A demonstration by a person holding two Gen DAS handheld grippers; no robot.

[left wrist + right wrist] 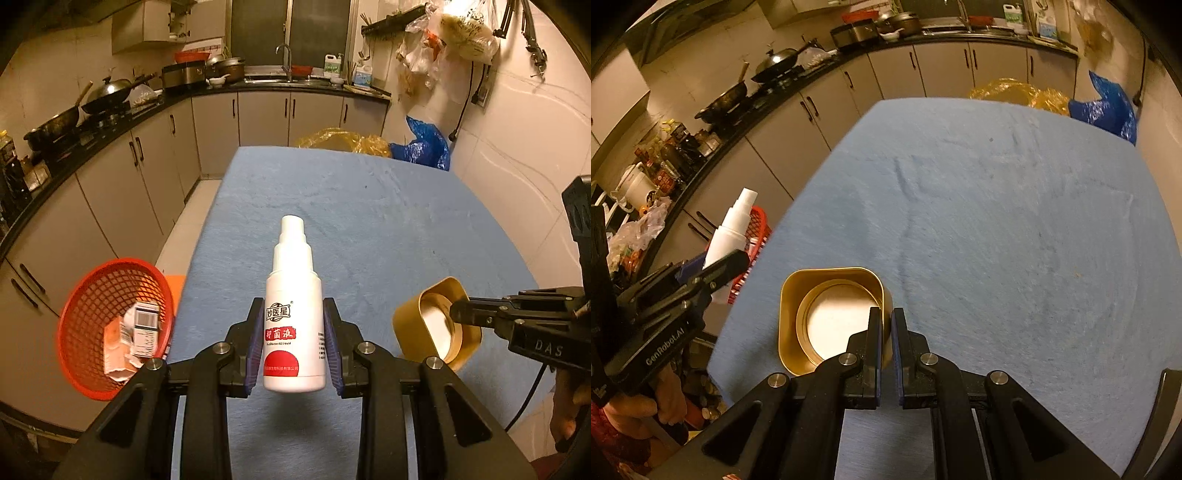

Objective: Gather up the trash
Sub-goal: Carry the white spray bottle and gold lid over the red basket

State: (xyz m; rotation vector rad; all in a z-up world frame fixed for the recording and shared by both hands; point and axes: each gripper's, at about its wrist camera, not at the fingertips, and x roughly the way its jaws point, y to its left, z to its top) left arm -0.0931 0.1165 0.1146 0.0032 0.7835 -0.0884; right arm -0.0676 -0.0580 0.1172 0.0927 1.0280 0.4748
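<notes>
The white spray bottle (294, 314) stands upright between the blue pads of the left gripper (294, 349), which is clamped on its lower body, lifted clear of the blue table cloth (369, 206). To that gripper's right, the right gripper (885, 345) pinches the wall of a gold lid (831, 321), its jaws nearly together, the lid's hollow side facing the camera. Off the left gripper's left side, beside the table's edge, sits a red mesh basket (110, 325) holding a small box and crumpled paper.
</notes>
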